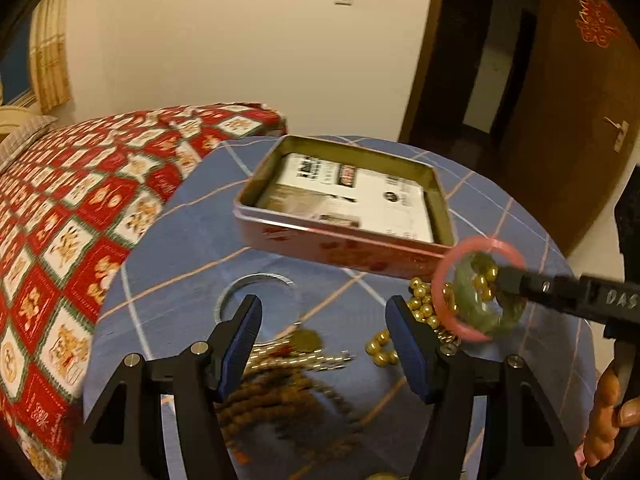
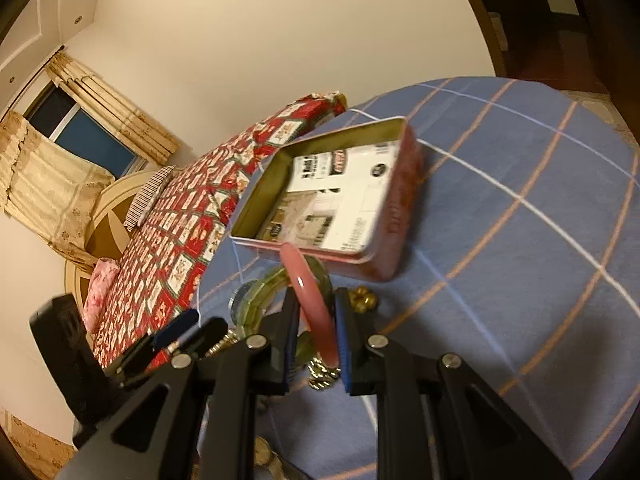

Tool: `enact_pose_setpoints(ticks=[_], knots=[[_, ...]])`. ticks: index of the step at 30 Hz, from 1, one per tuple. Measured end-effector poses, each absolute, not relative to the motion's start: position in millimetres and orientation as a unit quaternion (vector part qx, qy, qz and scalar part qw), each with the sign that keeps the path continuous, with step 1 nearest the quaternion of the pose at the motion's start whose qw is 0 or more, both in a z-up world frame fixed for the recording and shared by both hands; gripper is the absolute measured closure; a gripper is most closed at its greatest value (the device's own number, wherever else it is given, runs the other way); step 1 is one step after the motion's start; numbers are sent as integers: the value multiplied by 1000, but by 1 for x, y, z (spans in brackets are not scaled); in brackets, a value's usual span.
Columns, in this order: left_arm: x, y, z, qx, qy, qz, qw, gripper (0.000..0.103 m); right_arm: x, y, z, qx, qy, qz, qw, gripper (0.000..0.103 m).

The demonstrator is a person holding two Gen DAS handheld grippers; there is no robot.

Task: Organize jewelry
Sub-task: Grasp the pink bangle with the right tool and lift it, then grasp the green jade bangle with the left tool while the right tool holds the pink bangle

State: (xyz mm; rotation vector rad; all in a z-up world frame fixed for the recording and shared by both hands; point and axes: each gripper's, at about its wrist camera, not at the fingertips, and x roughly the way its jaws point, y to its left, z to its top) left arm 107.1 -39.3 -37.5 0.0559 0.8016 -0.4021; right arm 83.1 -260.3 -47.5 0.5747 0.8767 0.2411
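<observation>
Our right gripper (image 2: 316,328) is clamped on a pink bangle (image 2: 310,304), its blue pads pressing the ring's two flat sides so the bangle stands on edge between them. A green bangle (image 2: 264,292) sits against the pink one, partly behind it; we cannot tell whether the pads hold it too. From the left wrist view both rings show at the tip of that gripper, lifted above the blue checked tablecloth (image 2: 520,220) and close to the near right corner of the tin.

Our left gripper (image 1: 324,340) stands wide apart with nothing between its pads. Below it on the cloth lie a brown beaded strand (image 1: 280,404), a light chain (image 1: 304,360) with a round gold pendant (image 1: 306,339), and gold beads (image 1: 420,304) scattered toward the right. A clear round ring-shaped object (image 1: 256,292) rests on the cloth just beyond the left finger; we cannot make out what it is.

Farther out is the open red tin (image 1: 340,240), shallow and rectangular with gold inner walls. Inside it lies flat a white printed sheet or card (image 1: 360,196) covering the bottom; we see no jewelry in the tin.

Beyond the table a bed with a red patterned cover (image 1: 80,208) runs along the left, and a hand (image 1: 612,412) grips the right tool's handle at the right edge.
</observation>
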Motion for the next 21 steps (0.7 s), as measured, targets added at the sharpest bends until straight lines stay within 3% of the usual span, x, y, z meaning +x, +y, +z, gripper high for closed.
enact_pose_setpoints(ticks=[6,19,21], knots=[[100,-64,-39,43,387,-220,894,38,63,-297,-66,242,447,21,861,78],[83,-147,-55,37,427,-324,844,38,51,-319,-56,243,412,-21,878,78],[84,-156,-62,38,436,-331,836,48,47,-324,-54,245,409,-24,878,78]])
